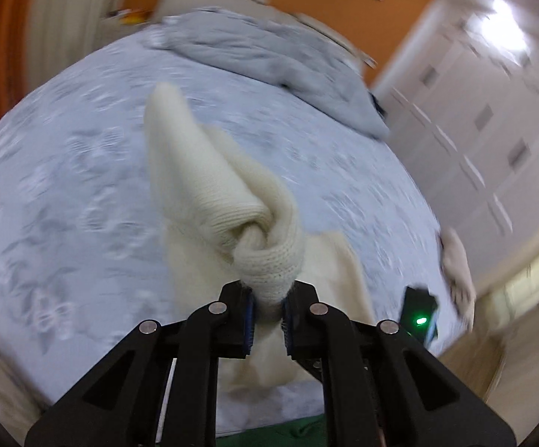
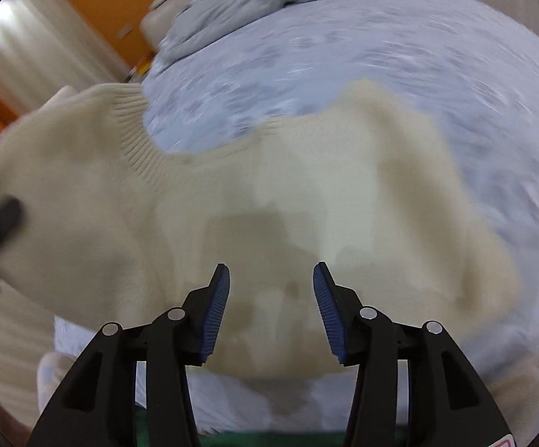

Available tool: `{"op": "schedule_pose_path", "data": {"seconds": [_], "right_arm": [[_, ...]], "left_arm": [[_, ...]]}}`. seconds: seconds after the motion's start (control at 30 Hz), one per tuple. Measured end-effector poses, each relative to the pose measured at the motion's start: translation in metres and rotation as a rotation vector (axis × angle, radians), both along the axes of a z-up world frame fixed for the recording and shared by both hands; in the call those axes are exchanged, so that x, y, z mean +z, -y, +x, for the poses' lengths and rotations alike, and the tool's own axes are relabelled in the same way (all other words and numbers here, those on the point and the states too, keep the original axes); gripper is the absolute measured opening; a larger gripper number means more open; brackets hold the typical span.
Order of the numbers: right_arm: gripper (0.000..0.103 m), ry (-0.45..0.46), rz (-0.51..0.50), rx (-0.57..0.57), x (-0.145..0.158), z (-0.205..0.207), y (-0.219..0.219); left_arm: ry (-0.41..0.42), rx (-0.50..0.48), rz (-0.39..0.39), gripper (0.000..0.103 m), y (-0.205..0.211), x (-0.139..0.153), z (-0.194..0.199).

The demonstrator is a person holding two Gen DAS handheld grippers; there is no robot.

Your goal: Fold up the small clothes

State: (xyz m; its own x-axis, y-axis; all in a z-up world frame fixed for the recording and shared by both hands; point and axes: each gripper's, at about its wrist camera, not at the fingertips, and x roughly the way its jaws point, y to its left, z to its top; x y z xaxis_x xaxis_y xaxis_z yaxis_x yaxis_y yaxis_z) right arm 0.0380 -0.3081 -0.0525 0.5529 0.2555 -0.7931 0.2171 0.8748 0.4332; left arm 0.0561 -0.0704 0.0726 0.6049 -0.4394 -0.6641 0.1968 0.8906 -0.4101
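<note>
**Operator:** Left claw (image 1: 269,307) is clamped on a bunched, twisted fold of the cream knit sweater (image 1: 202,171); I see the fabric pinched tight between both blue pads, with a long cone of knit standing away from the grip over the bed (image 1: 64,171).

**Observer:** And the right one?

**Operator:** Right claw (image 2: 271,309) stands with its jaws apart and nothing between the pads. The sweater (image 2: 269,193) lies spread on the bed (image 2: 381,56) below it, ribbed neckline towards the upper left of my right view.

**Observer:** What can't you make out?

**Operator:** Plenty. Both views are smeared with blur, so the bedspread's pattern is only pale streaks. The sweater's lower hem runs behind the claw fingers in the right view, and its left part is cut by the frame edge. A dark bar at the far left of the right view is too blurred for me to name. In the left view, a black piece with a green light (image 1: 420,321) shows at the lower right, mostly cut off.

**Observer:** Counts?

**Operator:** One sweater, two claws, one crumpled grey duvet (image 1: 269,48) at the head of the bed, and one white wardrobe (image 1: 493,119) along the right side.

**Observer:** Pose?

**Operator:** Both claws tilt downward towards the bed.
</note>
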Motion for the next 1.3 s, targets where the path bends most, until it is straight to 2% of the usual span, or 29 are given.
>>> {"op": "schedule_pose_path", "data": {"seconds": [0.07,0.1,0.17,0.23,0.27,0.3,0.37,0.43,0.47,0.5,0.53,0.57,0.63,0.67,0.7,0.73,0.77,0.8,0.83,0.87,0.93,0.97,1.03,1.07,1.13,1.17,1.2,1.27,1.3], "right_arm": [[0.048,-0.01,0.062,-0.063,-0.005,-0.012,0.026],[0.051,-0.014,0.117,-0.1,-0.008,-0.017,0.039],[0.055,0.0,0.188,-0.126,-0.009,-0.021,0.052],[0.064,0.03,0.19,-0.111,-0.004,-0.022,0.053],[0.067,0.036,0.198,-0.097,-0.002,-0.02,0.052],[0.072,0.041,0.213,-0.072,-0.001,-0.016,0.047],[0.073,0.028,0.244,-0.018,0.0,-0.004,0.039],[0.074,0.006,0.29,0.033,0.001,0.008,0.027],[0.074,-0.005,0.324,0.058,0.002,0.015,0.019],[0.076,-0.017,0.344,0.072,0.003,0.023,0.012],[0.084,-0.032,0.352,0.082,0.003,0.029,0.007],[0.085,-0.061,0.358,0.103,0.001,0.04,-0.002],[0.083,-0.103,0.323,0.134,-0.004,0.055,-0.018],[0.077,-0.113,0.29,0.156,-0.006,0.062,-0.028],[0.044,-0.109,0.26,0.184,-0.007,0.066,-0.036],[0.026,-0.099,0.241,0.209,-0.004,0.07,-0.042],[0.022,-0.053,0.24,0.209,0.009,0.068,-0.043],[0.018,0.014,0.265,0.217,0.025,0.064,-0.04],[0.018,0.11,0.28,0.23,0.052,0.054,-0.036],[0.018,0.169,0.265,0.235,0.069,0.045,-0.031],[0.017,0.256,0.219,0.213,0.092,0.02,-0.01],[0.017,0.255,0.212,0.183,0.09,0.014,0.004],[0.017,0.171,0.16,0.105,0.062,0.011,0.033],[0.017,0.05,0.124,0.066,0.027,0.017,0.048],[0.017,-0.137,0.143,0.017,-0.027,0.024,0.063],[0.018,-0.174,0.203,-0.028,-0.038,0.021,0.07],[0.018,-0.157,0.212,-0.031,-0.033,0.022,0.071],[0.018,-0.123,0.154,-0.004,-0.022,0.021,0.064],[0.019,-0.132,0.132,0.004,-0.022,0.022,0.06]], "left_arm": [[-0.026,-0.054,0.028,0.011,0.031,-0.013,0.0],[-0.071,-0.088,0.057,0.014,0.053,-0.031,0.003],[-0.126,-0.117,0.121,0.022,0.074,-0.059,0.001],[-0.144,-0.123,0.156,0.033,0.079,-0.072,-0.009],[-0.134,-0.134,0.153,0.046,0.077,-0.074,-0.019],[-0.119,-0.141,0.149,0.072,0.073,-0.073,-0.026],[-0.058,-0.109,0.186,0.096,0.056,-0.066,-0.051],[-0.028,-0.113,0.234,0.096,0.049,-0.068,-0.063],[-0.032,-0.114,0.283,0.096,0.045,-0.074,-0.065],[-0.045,-0.097,0.359,0.096,0.038,-0.084,-0.066],[-0.06,-0.084,0.406,0.096,0.033,-0.091,-0.067],[-0.093,-0.067,0.425,0.096,0.028,-0.101,-0.064],[-0.138,-0.04,0.405,0.096,0.023,-0.112,-0.057],[-0.155,-0.023,0.394,0.096,0.021,-0.117,-0.052],[-0.167,-0.006,0.394,0.095,0.019,-0.121,-0.047],[-0.176,0.011,0.395,0.093,0.018,-0.125,-0.044],[-0.188,0.024,0.39,0.075,0.016,-0.129,-0.039],[-0.217,0.016,0.368,0.041,0.013,-0.135,-0.033],[-0.252,0.008,0.351,0.03,0.01,-0.137,-0.028],[-0.282,0.008,0.321,0.021,0.008,-0.139,-0.027],[-0.264,0.033,0.254,0.019,0.004,-0.124,-0.029],[-0.243,0.025,0.227,0.018,0.004,-0.117,-0.032],[-0.19,-0.006,0.205,0.018,0.012,-0.098,-0.04],[-0.184,-0.021,0.204,0.018,0.017,-0.096,-0.042],[-0.227,-0.045,0.218,0.018,0.027,-0.108,-0.036],[-0.254,-0.051,0.23,0.018,0.03,-0.119,-0.033],[-0.292,-0.059,0.245,0.018,0.035,-0.132,-0.032],[-0.308,-0.072,0.259,0.018,0.043,-0.14,-0.033],[-0.287,-0.075,0.291,0.018,0.048,-0.138,-0.036]]}}
